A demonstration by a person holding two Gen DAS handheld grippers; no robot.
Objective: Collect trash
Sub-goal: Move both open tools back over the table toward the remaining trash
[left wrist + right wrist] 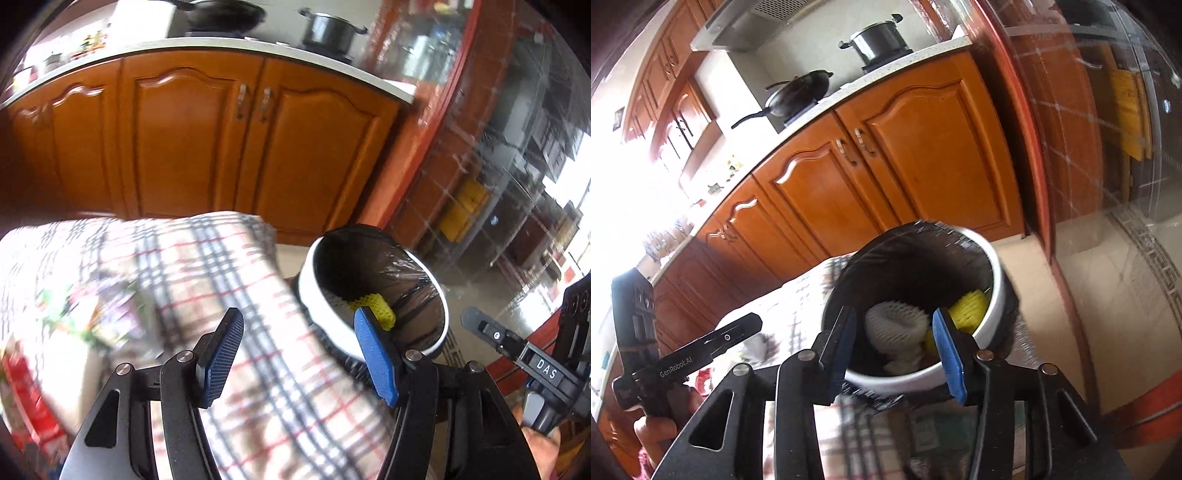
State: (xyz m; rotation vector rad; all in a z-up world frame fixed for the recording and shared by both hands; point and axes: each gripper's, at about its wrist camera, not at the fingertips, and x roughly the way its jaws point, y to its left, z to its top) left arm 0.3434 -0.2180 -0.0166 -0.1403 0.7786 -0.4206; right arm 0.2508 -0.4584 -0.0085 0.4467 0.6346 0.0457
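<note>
A white trash bin with a black liner stands past the edge of a plaid-clothed table. Inside it lie a yellow foam net and, in the right wrist view, a white foam net beside the yellow one. My left gripper is open and empty above the cloth, just left of the bin. My right gripper is open and empty, right over the near rim of the bin. Each gripper's body shows in the other's view.
Blurred colourful wrappers and a red packet lie on the table at left. Orange wooden cabinets stand behind, with a wok and a pot on the counter. A glass door is at right.
</note>
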